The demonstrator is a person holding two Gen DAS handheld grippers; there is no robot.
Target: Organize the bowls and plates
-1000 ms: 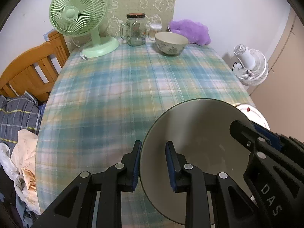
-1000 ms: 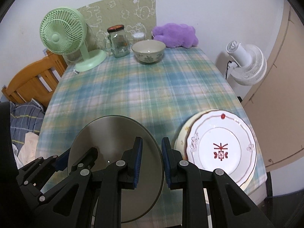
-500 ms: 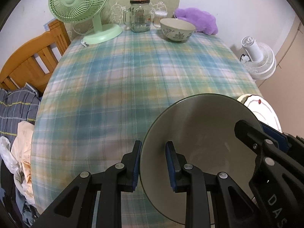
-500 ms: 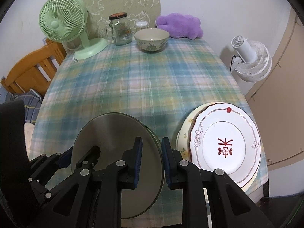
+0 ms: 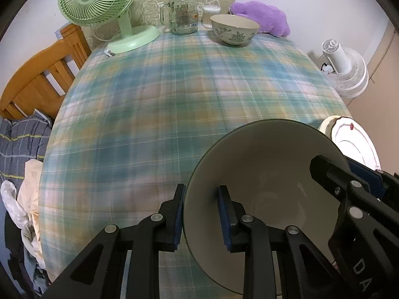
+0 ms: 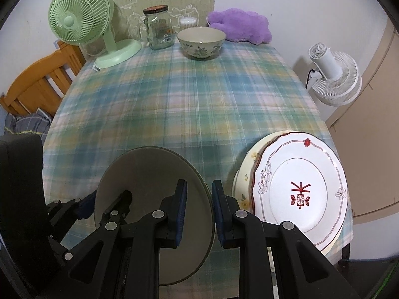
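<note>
Plaid cloth in green, blue and pink covers the tabletop (image 5: 174,104) before you, with a white wall behind it.

From your left wrist view, your left gripper (image 5: 201,214) has its jaws pinched on the near-left rim of a grey-green bowl (image 5: 269,174), one pad outside, one inside. Your right gripper (image 5: 349,186) reaches in from the right and clamps the opposite rim. At the far edge stand a green desk fan (image 5: 99,2), a glass jar (image 5: 183,12) and a floral bowl (image 5: 234,30), with a purple plush toy (image 5: 261,17) just behind the floral bowl.

From your right wrist view, your right gripper (image 6: 198,208) grips the bowl's (image 6: 149,174) right rim with narrow jaws, and the bowl sits low over the near part of the tabletop (image 6: 187,99). Whether it touches the cloth you cannot tell. Your left gripper (image 6: 99,206) holds the far rim. Just right of the bowl lies a stack of plates (image 6: 299,186), the top one white with a red motif. A white fan (image 6: 331,79) stands beyond the table's right edge.
</note>
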